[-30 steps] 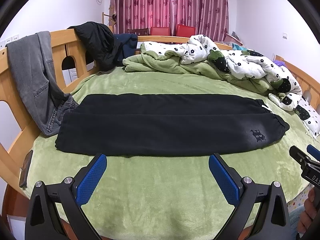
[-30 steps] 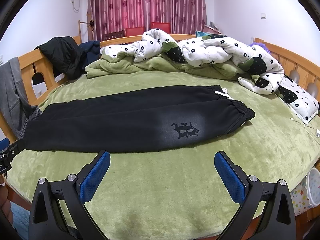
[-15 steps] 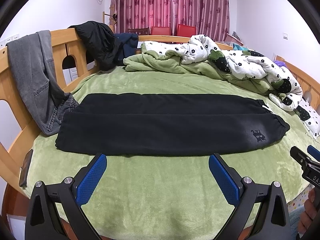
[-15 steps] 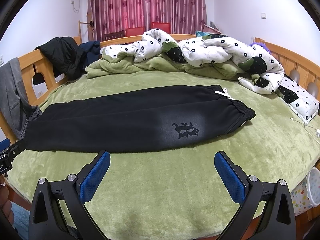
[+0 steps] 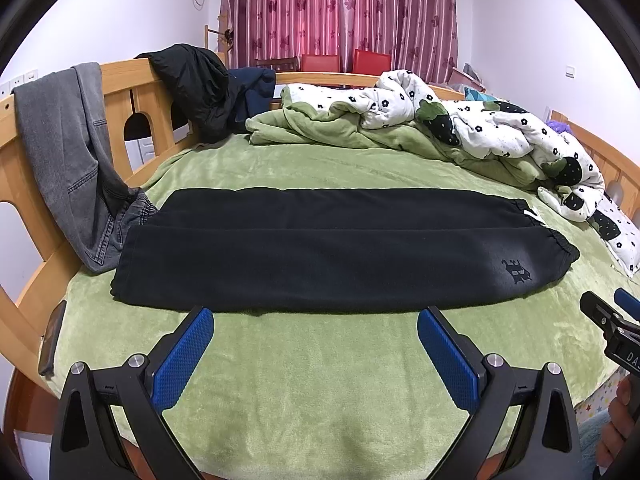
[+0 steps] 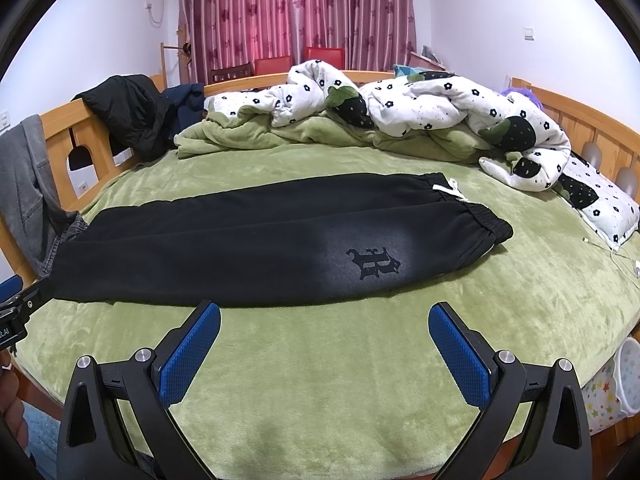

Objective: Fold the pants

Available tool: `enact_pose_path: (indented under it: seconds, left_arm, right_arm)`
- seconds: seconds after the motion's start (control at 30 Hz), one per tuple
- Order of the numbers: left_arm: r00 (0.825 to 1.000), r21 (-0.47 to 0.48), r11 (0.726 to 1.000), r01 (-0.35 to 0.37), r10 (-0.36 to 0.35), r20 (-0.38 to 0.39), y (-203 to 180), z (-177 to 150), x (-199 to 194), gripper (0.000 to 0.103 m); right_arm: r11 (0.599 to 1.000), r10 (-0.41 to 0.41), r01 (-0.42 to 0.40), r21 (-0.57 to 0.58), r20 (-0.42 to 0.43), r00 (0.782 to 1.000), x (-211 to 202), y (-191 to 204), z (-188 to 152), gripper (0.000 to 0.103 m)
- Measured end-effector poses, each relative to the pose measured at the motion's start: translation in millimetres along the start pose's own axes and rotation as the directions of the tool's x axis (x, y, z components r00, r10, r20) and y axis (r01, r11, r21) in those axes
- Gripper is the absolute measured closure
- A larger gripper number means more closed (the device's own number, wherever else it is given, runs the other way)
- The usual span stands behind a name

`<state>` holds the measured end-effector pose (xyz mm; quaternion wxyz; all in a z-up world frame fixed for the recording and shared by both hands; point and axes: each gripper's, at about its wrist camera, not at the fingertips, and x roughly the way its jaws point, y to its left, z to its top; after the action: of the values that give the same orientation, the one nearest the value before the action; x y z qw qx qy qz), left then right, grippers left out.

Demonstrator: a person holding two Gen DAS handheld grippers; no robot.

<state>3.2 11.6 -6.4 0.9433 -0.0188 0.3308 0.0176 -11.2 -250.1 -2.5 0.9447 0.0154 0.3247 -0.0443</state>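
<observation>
Long black fleece pants (image 5: 328,256) lie flat across the green plush bedspread (image 5: 320,364), legs side by side, waistband right, presumably laid out for folding. Left gripper (image 5: 314,332) and right gripper (image 6: 324,326) hover near, jaws wide apart, empty.

Black pants (image 5: 320,256) (dark emblem (image 6: 374,263)), green blanket (image 5: 320,360), flowered maroon curtains (image 5: 340,8).

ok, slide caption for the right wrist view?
Open right gripper hovers before black pants laid flat on the green bed.
</observation>
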Motion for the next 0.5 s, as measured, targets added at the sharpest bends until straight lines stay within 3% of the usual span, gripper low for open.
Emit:
enact_pose_path:
  seconds: [0.33, 0.5]
  left_arm:
    - [0.999, 0.0, 1.0, -0.022, 0.022, 0.033, 3, 2, -6, 0.001]
    - [0.999, -0.062, 0.997, 0.043, -0.043, 0.002, 12, 1, 1, 0.005]
  right_arm:
    - [0.999, 0.036, -0.036, -0.01, -0.015, 0.999, -6, 3, 1, 0.001]
    - [0.996, 0.063, -0.062, -0.058, 0.004, 0.998, 5, -7, -16, 0.001]
